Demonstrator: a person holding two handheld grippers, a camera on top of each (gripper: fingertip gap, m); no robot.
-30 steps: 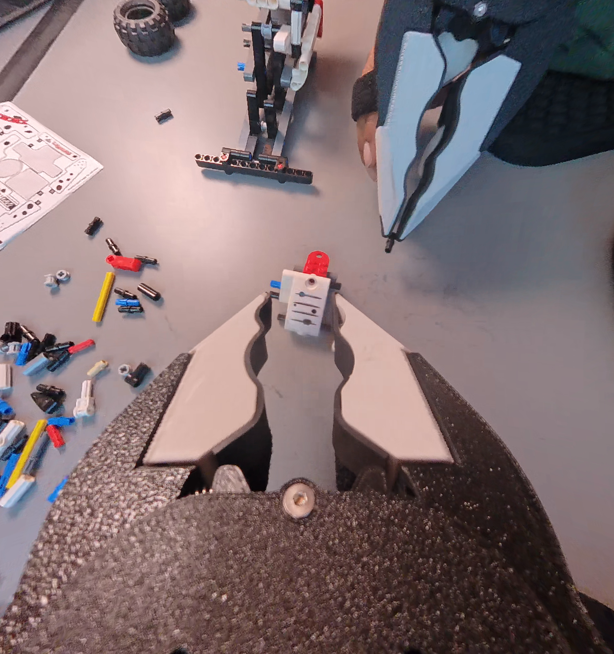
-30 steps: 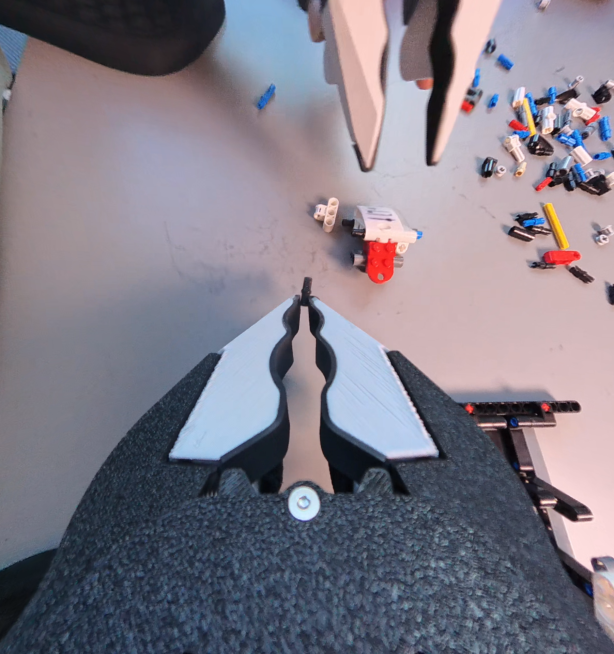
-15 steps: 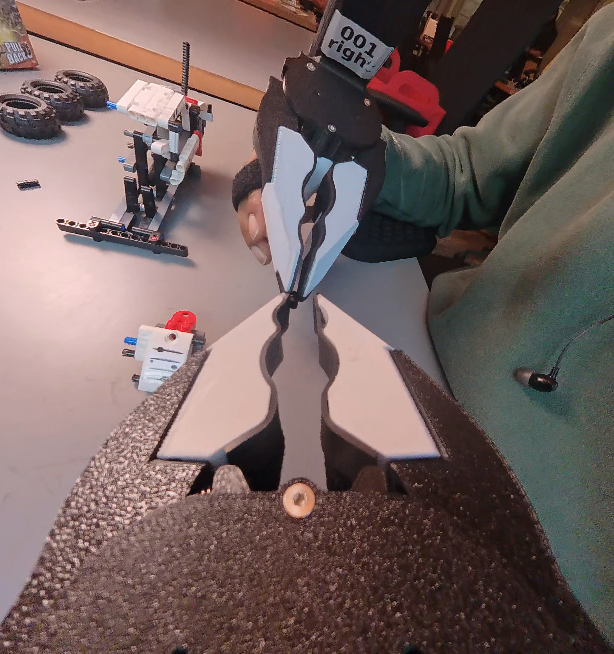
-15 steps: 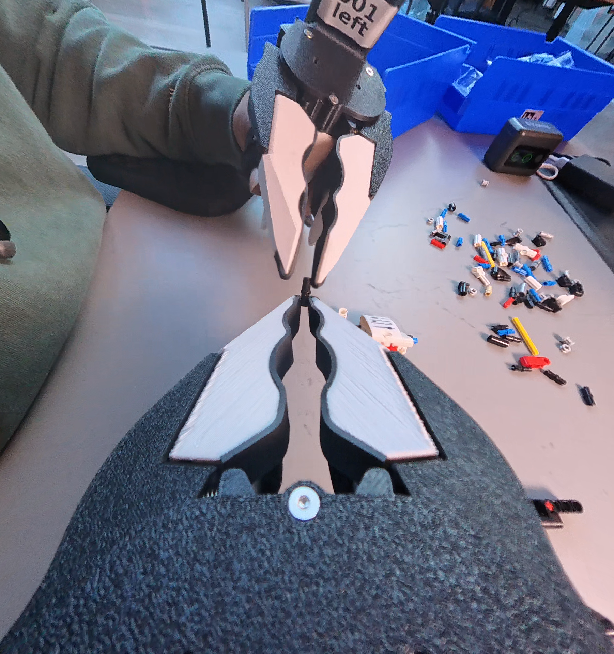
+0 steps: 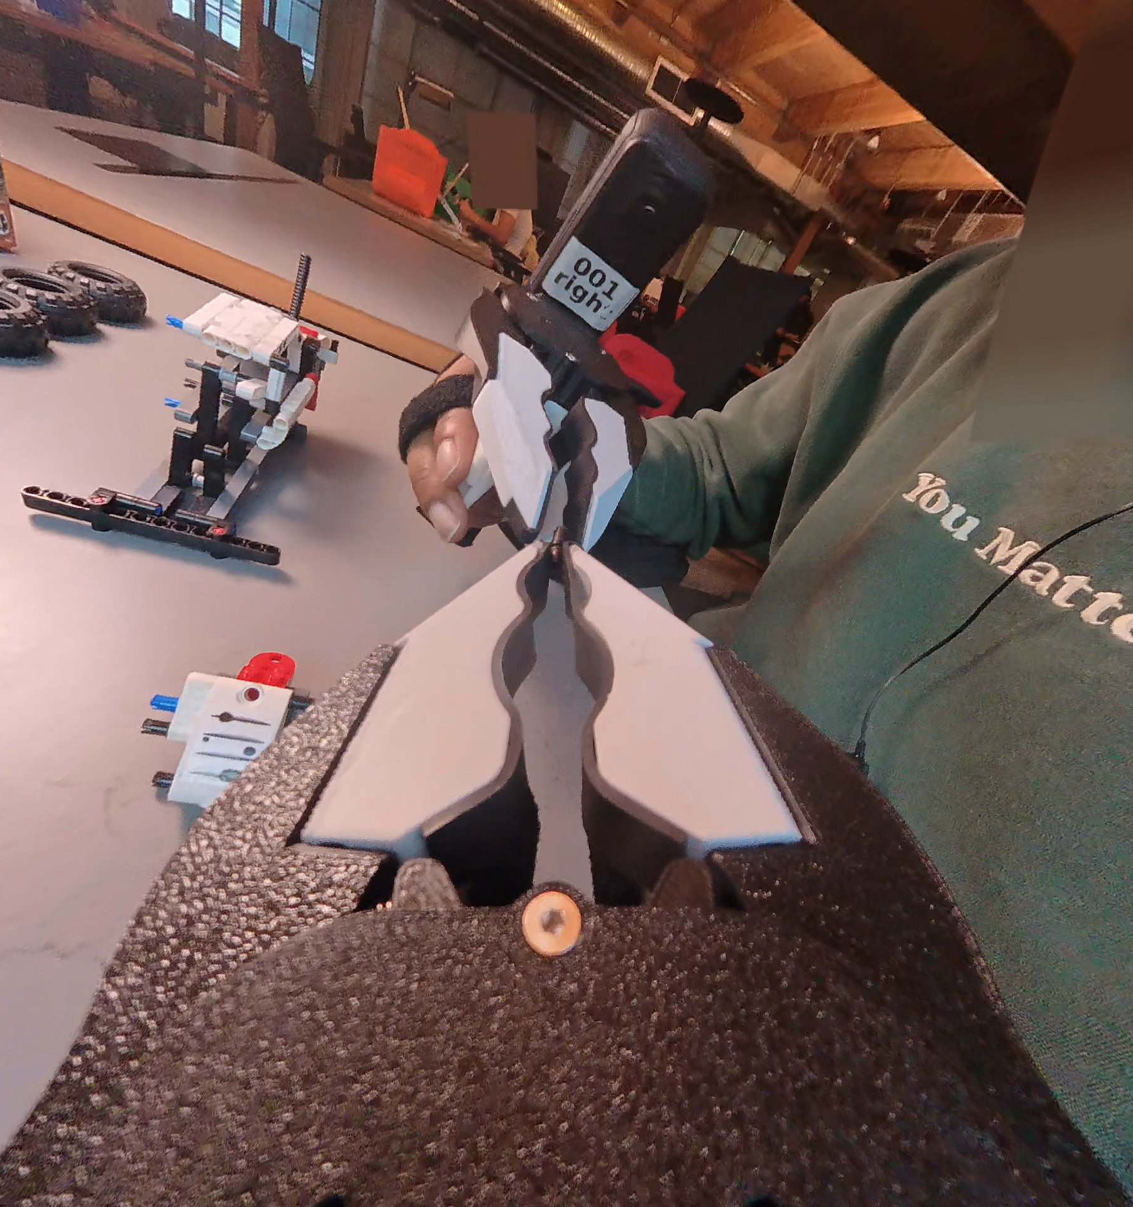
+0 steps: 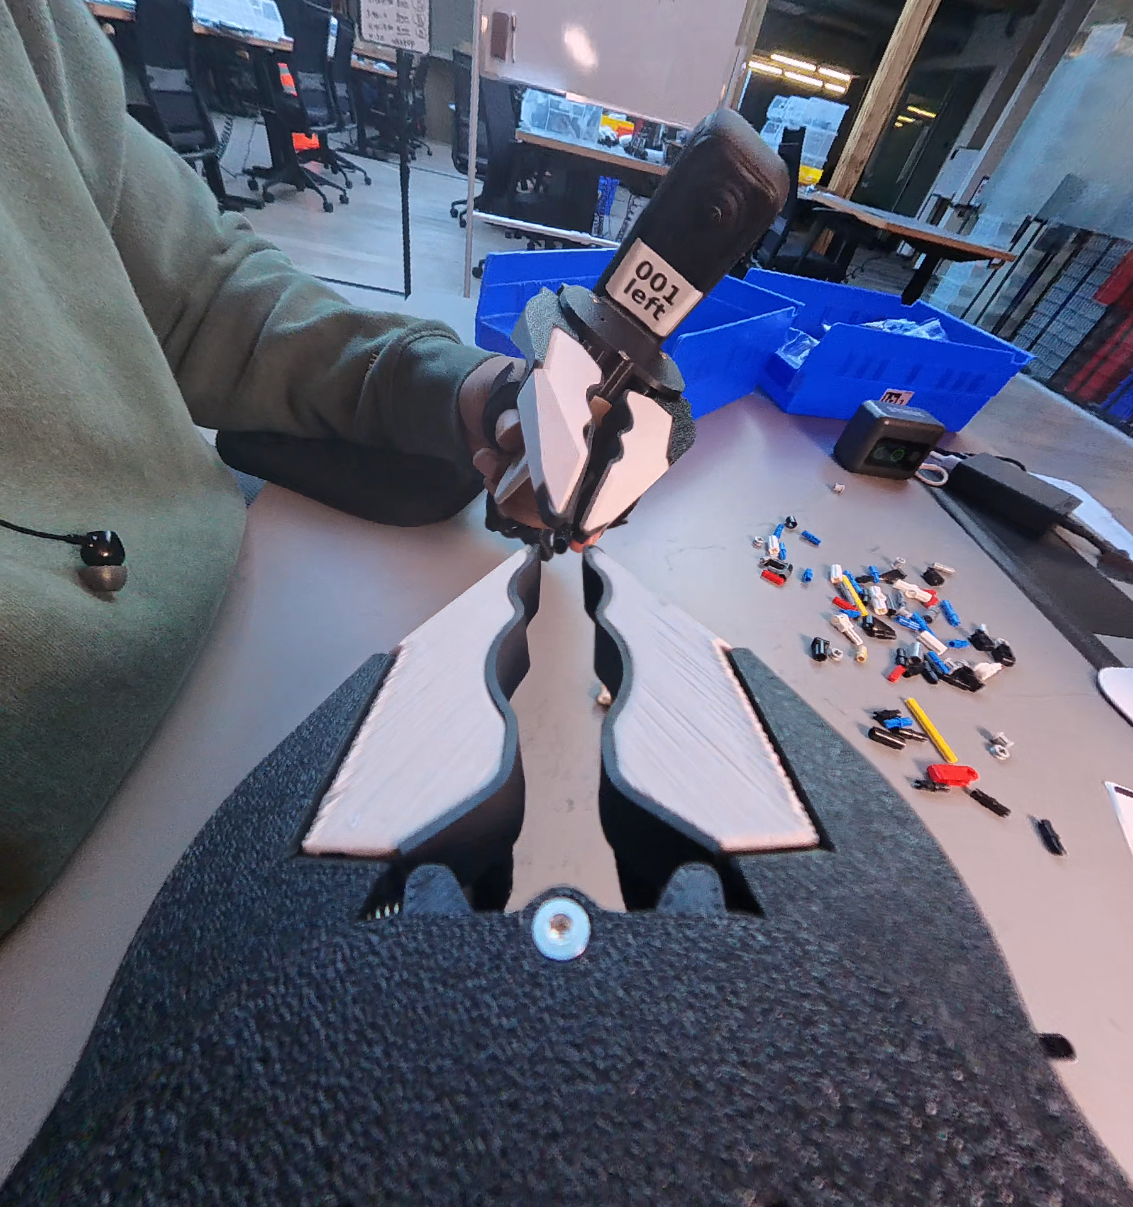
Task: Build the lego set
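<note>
I see a smooth grey tabletop (image 5: 113,627) carrying everything here. On it stands a half-built black-and-white model frame (image 5: 224,418) on a long black perforated beam, with three knobbly black rubber tyres (image 5: 48,307) lined up beyond it. Nearer me lies a small white block assembly with a red top piece (image 5: 227,731). From the other side, I make out a scatter of small loose pieces — blue, black, white, red (image 6: 890,620) — a thin yellow rod (image 6: 930,730), two blue plastic bins (image 6: 877,353) and a small black box-shaped device (image 6: 887,436).
</note>
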